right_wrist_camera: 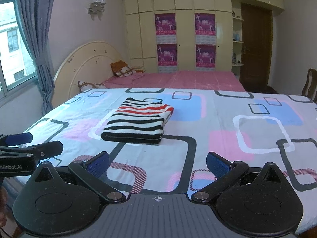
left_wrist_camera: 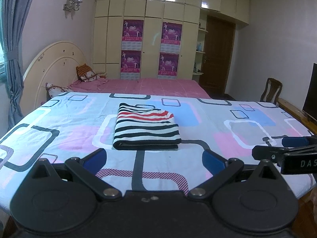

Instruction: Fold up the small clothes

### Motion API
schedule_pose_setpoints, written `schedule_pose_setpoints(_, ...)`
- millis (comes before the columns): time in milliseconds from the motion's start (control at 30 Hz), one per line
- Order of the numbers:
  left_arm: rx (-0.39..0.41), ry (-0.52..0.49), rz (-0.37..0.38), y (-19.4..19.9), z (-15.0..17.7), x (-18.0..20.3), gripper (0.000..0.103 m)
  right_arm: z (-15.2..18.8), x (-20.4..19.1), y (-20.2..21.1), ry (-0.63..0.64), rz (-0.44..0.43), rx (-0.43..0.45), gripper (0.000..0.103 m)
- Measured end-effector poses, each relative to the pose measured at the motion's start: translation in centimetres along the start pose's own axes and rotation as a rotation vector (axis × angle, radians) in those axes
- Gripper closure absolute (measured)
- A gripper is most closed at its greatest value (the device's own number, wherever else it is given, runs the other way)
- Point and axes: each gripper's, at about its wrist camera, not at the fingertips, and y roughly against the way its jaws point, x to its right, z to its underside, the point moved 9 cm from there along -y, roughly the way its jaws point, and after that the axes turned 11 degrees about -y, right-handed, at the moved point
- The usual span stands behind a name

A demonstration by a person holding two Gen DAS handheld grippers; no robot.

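Two grippers hover low over the near edge of the patterned sheet (left_wrist_camera: 198,119), each with its blue-padded fingers spread wide and nothing between them. The left gripper (left_wrist_camera: 154,159) shows its blue pads (left_wrist_camera: 95,158) well apart, with bare sheet in the gap; the right gripper (right_wrist_camera: 157,162) stands the same way, its pads (right_wrist_camera: 218,165) splayed over the printed squares. Each gripper appears at the edge of the other's view, side on, also parted.

Beyond both sets of fingers, well apart from them, lies the striped garment (left_wrist_camera: 146,127), folded into a neat, thick rectangle flat on the sheet. It is white with dark navy or black stripes across the nearer part and a few red stripes toward the far end. The folded edge nearest the grippers is a rounded stack of layers with a dark band along the bottom. The far right corner is slightly rumpled and less square than the rest. From the right wrist the garment (right_wrist_camera: 136,124) sits left of centre, turned at a slight angle.

Past the garment the sheet ends, and behind it lie a pink bedspread (left_wrist_camera: 138,85), two pillows (left_wrist_camera: 87,73) against a cream headboard (left_wrist_camera: 53,63), and a cream wardrobe (left_wrist_camera: 150,6) carrying four purple posters (left_wrist_camera: 133,30).
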Motion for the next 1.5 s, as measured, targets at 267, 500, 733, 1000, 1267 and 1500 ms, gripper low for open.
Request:
schedule_pose_setpoints(267, 0.003, -0.002, 0.000, 0.00, -0.13, -0.22, 0.000, -0.13, 0.03, -0.11, 0.004, -0.001, 0.002, 0.000)
schedule_pose_setpoints(500, 0.003, -0.007, 0.004, -0.09, -0.25, -0.31, 0.000, -0.11, 0.16, -0.07, 0.002, 0.000, 0.001, 0.000)
schedule_pose_setpoints(733, 0.008, -0.008, 0.001, -0.10, -0.36, -0.17, 0.000, -0.13, 0.15, -0.01, 0.003, -0.002, 0.002, 0.000)
schedule_pose_setpoints(1000, 0.010, -0.006, -0.005, -0.11, -0.57, -0.29, 0.000, -0.22, 0.37, 0.02, 0.005, 0.001, 0.004, 0.000)
schedule_pose_setpoints(1267, 0.011, -0.017, -0.010, -0.19, -0.61, -0.20, 0.000, -0.30, 0.52, -0.18, 0.006, 0.001, 0.003, 0.000)
schedule_pose_setpoints(1500, 0.016, -0.013, -0.004, -0.24, -0.65, -0.09, 0.000, -0.46, 0.65, -0.23, 0.012, 0.001, 0.004, 0.000)
